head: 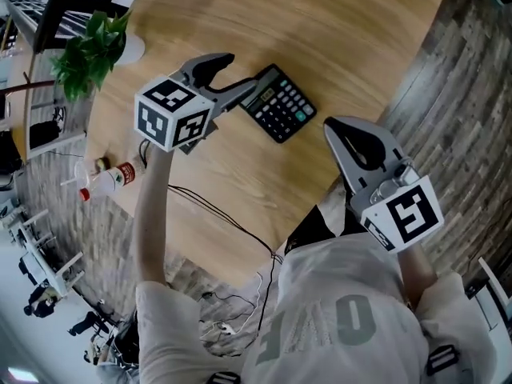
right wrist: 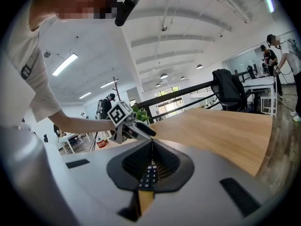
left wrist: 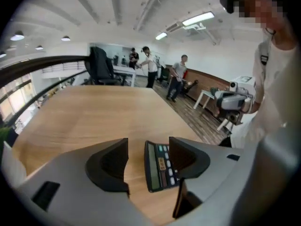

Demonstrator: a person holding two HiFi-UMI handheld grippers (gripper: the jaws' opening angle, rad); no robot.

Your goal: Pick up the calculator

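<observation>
Closest in, the right gripper [head: 334,128], a smooth grey shell with black ribbed pads, hangs low by the edge of the round table [head: 336,30], jaws pressed together on nothing and aimed at the calculator [head: 280,102]. Further out, the left gripper [head: 240,74] tilts down on an outstretched bare arm [head: 152,214], jaws spread wide with the calculator's display end between them. That calculator is a flat black slab with a grey screen, dark keys and a few teal ones, lying on pale wood grain.
</observation>
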